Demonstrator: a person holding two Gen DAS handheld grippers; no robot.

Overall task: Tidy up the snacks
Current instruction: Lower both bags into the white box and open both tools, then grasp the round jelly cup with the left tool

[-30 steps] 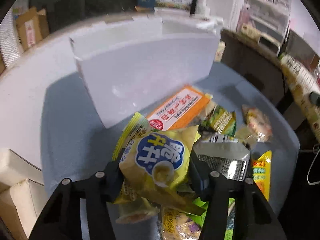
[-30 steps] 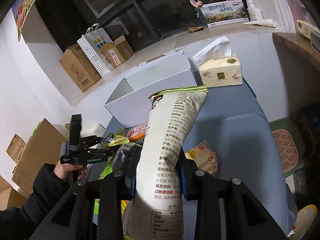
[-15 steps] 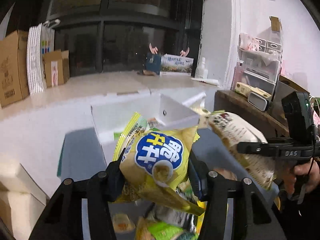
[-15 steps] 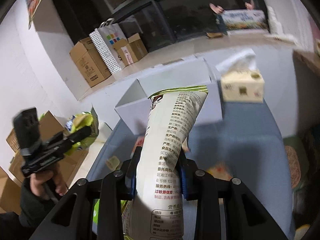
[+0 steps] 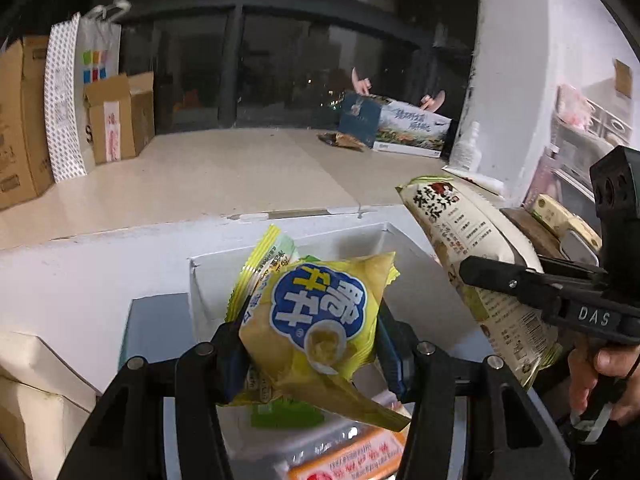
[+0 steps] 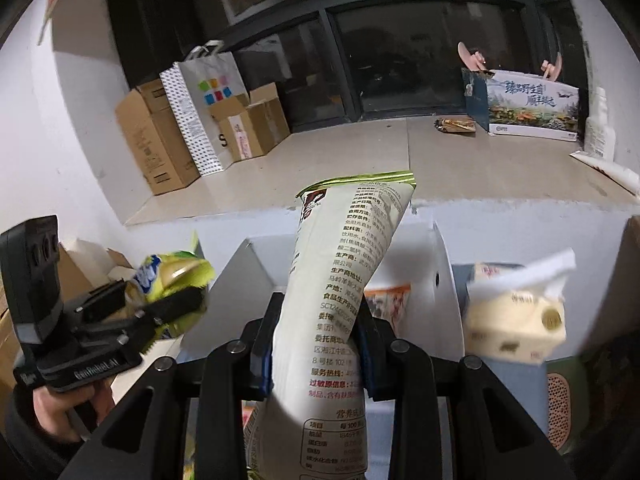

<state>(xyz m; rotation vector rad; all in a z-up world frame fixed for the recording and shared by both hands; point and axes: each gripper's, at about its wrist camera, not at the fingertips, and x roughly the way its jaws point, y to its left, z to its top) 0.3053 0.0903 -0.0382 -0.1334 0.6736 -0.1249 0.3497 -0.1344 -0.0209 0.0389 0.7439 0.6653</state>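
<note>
My left gripper (image 5: 312,348) is shut on a yellow snack bag with a blue logo (image 5: 320,320), with a second yellow-green packet (image 5: 260,264) pinched behind it. Both hang just in front of an open white box (image 5: 404,272). My right gripper (image 6: 318,340) is shut on a tall cream snack bag with printed text (image 6: 340,276), held upright before the same white box (image 6: 440,280). Each gripper shows in the other's view: the right gripper (image 5: 464,272) at right with the cream bag (image 5: 468,240), the left gripper (image 6: 192,300) at left with its yellow bag (image 6: 160,276).
An orange-labelled packet (image 5: 352,456) and a green one (image 5: 280,416) lie below the left gripper. A tissue pack (image 6: 516,320) stands right of the box. Cardboard boxes (image 6: 160,136) and a paper bag (image 6: 204,108) line the ledge by a dark window. A hand (image 5: 600,380) grips the right tool.
Both grippers rose from the snack pile on the blue table and swung toward the white box, carrying their bags. The box now sits just ahead of both, with its open top in sight.
</note>
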